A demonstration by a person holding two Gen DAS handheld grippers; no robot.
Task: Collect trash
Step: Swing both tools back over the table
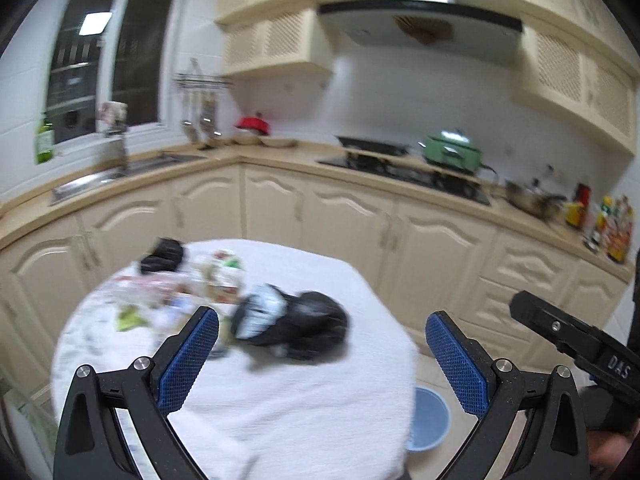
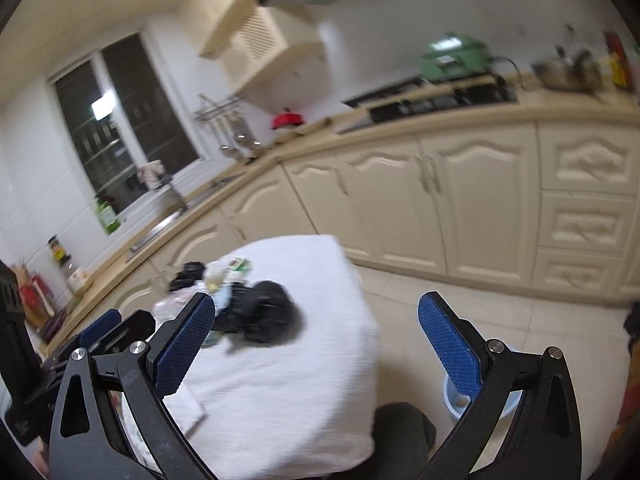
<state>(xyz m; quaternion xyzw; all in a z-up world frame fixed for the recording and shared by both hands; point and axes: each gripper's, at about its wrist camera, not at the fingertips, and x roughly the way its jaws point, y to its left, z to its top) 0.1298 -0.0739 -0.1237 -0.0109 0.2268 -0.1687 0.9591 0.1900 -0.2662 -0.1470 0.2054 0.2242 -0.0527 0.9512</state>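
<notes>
A small table under a white cloth carries a heap of trash: a black plastic bag, a second smaller black bag, and several wrappers and scraps. My left gripper hovers open above the near half of the table, short of the big black bag, holding nothing. My right gripper is open too, raised over the table's right side, with nothing between its blue pads. Both views are blurred by motion.
A pale blue bin stands on the tiled floor right of the table. Cream cabinets and a counter with sink, hob and green pot curve behind. The right gripper's body shows at the right edge.
</notes>
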